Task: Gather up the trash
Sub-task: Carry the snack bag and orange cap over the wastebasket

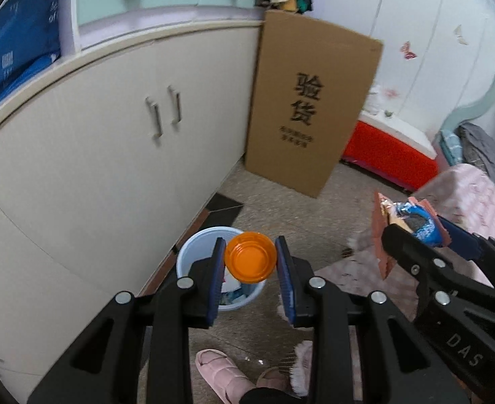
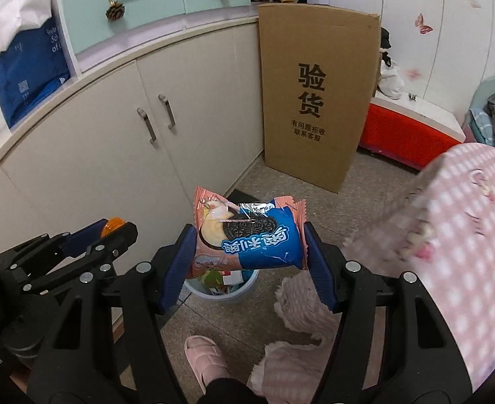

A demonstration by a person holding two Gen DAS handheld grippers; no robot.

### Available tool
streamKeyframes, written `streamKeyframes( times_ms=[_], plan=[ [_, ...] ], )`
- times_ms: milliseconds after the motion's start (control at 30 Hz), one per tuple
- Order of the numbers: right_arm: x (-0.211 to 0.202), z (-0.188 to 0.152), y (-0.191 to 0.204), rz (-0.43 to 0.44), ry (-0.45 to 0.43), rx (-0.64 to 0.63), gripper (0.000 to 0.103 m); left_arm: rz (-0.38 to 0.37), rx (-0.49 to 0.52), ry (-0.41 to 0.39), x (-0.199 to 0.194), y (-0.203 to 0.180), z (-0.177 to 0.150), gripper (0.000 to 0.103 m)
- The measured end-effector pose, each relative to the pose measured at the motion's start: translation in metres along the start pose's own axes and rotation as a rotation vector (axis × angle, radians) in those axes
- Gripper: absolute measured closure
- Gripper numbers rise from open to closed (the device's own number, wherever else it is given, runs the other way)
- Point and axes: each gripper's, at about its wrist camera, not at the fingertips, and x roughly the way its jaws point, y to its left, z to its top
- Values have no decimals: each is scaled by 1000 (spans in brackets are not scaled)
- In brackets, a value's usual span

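Note:
An orange plastic cap point(image 1: 250, 257) sits pinched between the blue pads of my left gripper point(image 1: 250, 262), which is shut on it and hangs above a pale blue trash bin point(image 1: 193, 252) on the floor. In the right wrist view my right gripper point(image 2: 250, 235) is shut on a pink and blue cookie wrapper point(image 2: 247, 232), held over the same bin point(image 2: 244, 288), whose inside shows wrappers. The wrapper point(image 1: 405, 222) and right gripper also show at the right of the left wrist view. The left gripper point(image 2: 112, 232) with the cap point(image 2: 112, 226) appears at the left of the right wrist view.
A cream cabinet point(image 1: 119, 155) runs along the left. A tall cardboard box point(image 2: 318, 94) leans at its far end, beside a red and white chest point(image 2: 412, 134). A pink checked bed cover point(image 2: 466, 235) fills the right. A person's pink slipper point(image 2: 203, 357) stands near the bin.

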Motion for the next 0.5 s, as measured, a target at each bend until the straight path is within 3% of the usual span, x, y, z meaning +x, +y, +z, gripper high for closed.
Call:
streamKeyframes(
  times_ms=[367, 400, 467, 500],
  plan=[
    [48, 11, 4, -9, 1, 55, 41, 72, -24, 29, 68, 30, 30, 72],
    [51, 11, 3, -5, 1, 67, 41, 78, -21, 25, 73, 32, 34, 68],
    [56, 11, 2, 3, 11, 77, 41, 92, -29, 16, 77, 34, 38, 27],
    [59, 11, 2, 11, 22, 83, 41, 105, -35, 4, 79, 36, 40, 26]
  ],
)
